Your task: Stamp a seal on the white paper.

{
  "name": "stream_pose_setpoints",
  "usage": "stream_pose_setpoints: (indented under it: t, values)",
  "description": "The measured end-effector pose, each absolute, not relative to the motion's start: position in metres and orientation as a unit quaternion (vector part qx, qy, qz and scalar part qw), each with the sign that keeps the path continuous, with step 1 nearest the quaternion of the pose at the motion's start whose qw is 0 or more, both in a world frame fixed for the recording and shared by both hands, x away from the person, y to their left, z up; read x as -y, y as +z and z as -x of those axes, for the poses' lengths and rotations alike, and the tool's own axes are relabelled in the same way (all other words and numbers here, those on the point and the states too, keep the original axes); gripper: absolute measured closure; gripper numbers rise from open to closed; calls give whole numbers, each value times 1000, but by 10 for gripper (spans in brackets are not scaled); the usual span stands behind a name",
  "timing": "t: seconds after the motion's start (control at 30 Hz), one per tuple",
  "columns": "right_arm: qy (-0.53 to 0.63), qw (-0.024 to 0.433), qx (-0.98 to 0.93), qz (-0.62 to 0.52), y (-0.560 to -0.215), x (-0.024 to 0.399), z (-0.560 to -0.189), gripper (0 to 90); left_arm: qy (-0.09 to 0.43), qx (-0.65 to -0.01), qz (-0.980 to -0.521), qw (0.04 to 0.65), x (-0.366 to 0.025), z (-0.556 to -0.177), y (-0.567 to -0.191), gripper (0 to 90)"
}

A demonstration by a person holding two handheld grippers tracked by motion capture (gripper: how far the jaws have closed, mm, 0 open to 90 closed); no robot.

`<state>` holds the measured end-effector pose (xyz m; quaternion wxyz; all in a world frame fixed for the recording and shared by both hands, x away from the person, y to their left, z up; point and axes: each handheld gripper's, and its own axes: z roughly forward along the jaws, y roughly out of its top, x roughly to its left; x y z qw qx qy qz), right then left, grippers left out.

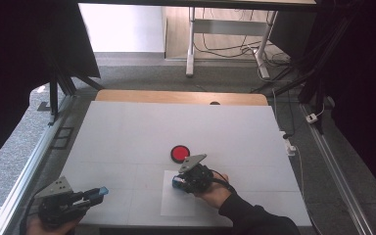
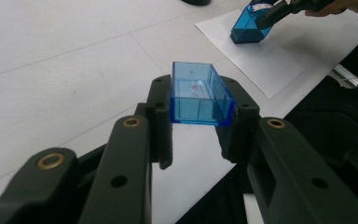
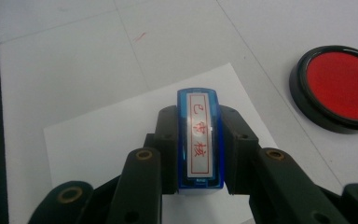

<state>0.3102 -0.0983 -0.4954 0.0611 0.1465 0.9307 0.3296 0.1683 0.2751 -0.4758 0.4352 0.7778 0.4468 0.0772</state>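
**Stamp uncapped, poised over paper**

My left gripper holds a clear blue plastic cap, a small open-sided rectangular box; the jaws are closed down to its width, pinching its two long walls. It hangs off the table surface at the near left corner, well apart from the work.

My right gripper clamps a blue rectangular stamp body by its long sides, jaws closed to the stamp's width. The white label with red characters on its top faces the camera. From the high view the stamp sits over the near-left part of the white sheet of paper; whether its face touches the sheet I cannot tell.

The round red ink pad in a black rim lies open on the white tabletop, just beyond the paper.

Judged progress: cap is off, stamp in hand. Whether it is inked I cannot see. No red print shows on the visible paper, so pressing and recapping look still to do.
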Motion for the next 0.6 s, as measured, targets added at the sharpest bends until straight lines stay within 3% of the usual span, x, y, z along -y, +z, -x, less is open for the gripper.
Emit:
stream_pose_setpoints:
  t: [0.27, 0.6]
  values:
    - [348, 24, -922, -165, -498, 105, -320, 720, 77, -447, -777, 436, -275, -168, -476, 684]
    - [334, 57, -930, -142, -497, 100, -312, 720, 77, -448, -778, 435, -275, -168, -476, 684]
